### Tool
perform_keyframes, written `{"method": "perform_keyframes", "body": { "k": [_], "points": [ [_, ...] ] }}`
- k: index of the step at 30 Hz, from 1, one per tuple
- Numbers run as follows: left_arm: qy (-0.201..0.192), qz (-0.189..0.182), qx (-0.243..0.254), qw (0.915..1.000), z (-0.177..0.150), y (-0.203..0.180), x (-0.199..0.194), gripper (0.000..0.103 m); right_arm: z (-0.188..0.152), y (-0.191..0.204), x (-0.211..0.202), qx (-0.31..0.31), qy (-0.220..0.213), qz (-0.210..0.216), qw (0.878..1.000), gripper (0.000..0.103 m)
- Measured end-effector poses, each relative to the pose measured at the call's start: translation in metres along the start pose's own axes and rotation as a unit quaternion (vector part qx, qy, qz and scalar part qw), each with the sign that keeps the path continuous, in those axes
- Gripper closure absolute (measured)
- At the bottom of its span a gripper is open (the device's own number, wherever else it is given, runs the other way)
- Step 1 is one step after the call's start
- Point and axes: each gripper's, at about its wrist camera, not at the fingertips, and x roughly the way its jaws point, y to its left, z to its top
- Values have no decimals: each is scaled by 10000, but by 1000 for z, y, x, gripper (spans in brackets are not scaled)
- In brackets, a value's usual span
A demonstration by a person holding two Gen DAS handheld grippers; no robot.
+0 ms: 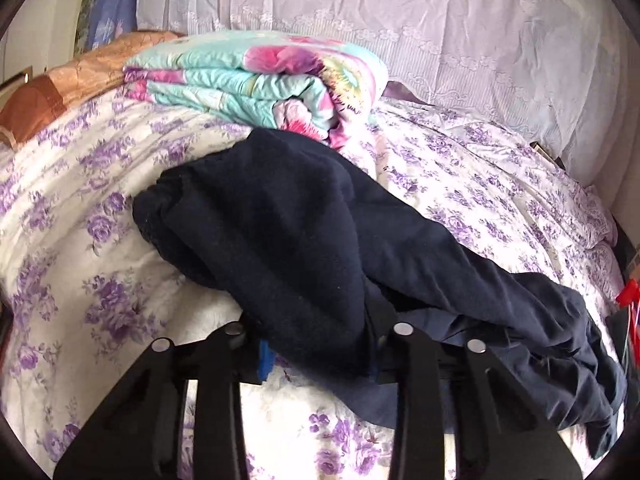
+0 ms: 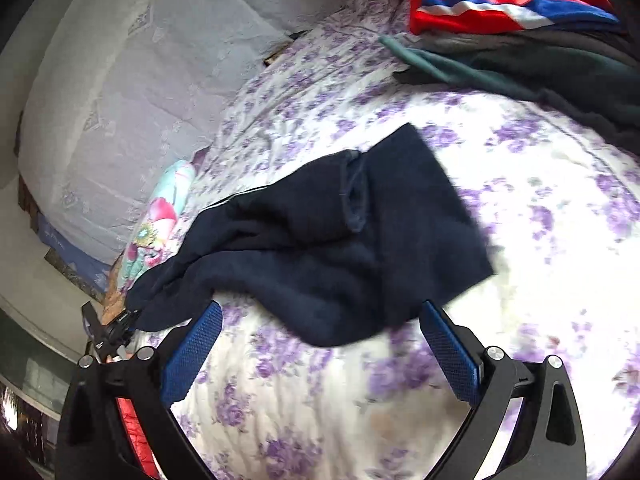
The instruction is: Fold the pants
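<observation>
The left gripper (image 1: 320,364) has its jaws buried under a bunched fold of the navy pants (image 1: 320,232), so I cannot tell whether they are gripping it. The pants lie rumpled across the bed's purple-flowered bedspread (image 1: 100,280), near a folded floral quilt (image 1: 256,80). The right gripper (image 2: 320,356) hovers with jaws spread wide and empty, one pants edge lying between them.
</observation>
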Motion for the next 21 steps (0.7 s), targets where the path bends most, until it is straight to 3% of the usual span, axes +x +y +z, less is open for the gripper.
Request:
{"method": "perform_keyframes", "body": {
  "k": [1, 4, 8, 10, 11, 13, 15, 18, 21],
  "points": [
    [-36, 33, 72, 10000, 0, -2, -1, 75, -1, -8, -1, 51, 58, -219, 9997, 3],
    [-61, 18, 120, 9999, -6, -3, -7, 79, -1, -21, 11, 170, 200, -238, 9994, 3],
    [22, -131, -11, 9999, -7, 4, -8, 83, 20, -6, 45, -303, 87, -188, 9993, 3],
    [92, -173, -51, 9998, -5, 7, -9, 85, 34, 1, 70, -537, 14, -397, 9978, 7],
    [129, -177, -55, 9997, -4, 7, -10, 85, 41, 9, 78, -674, -52, -507, 9964, 14],
    [178, -176, -14, 9997, -2, 7, -13, 88, 50, 19, 85, -854, -34, -472, 9952, 64],
    [189, -160, 66, 9997, -1, 5, -18, 90, 61, 17, 86, -797, -42, -225, 9966, 83],
    [161, -133, 142, 9997, -2, 4, -34, 93, 75, 9, 66, -731, -97, 175, 9971, 85],
    [29, -210, 220, 9995, -7, 4, -70, 93, 88, 12, 25, -946, -369, 259, 9945, 91]
  ]
}}
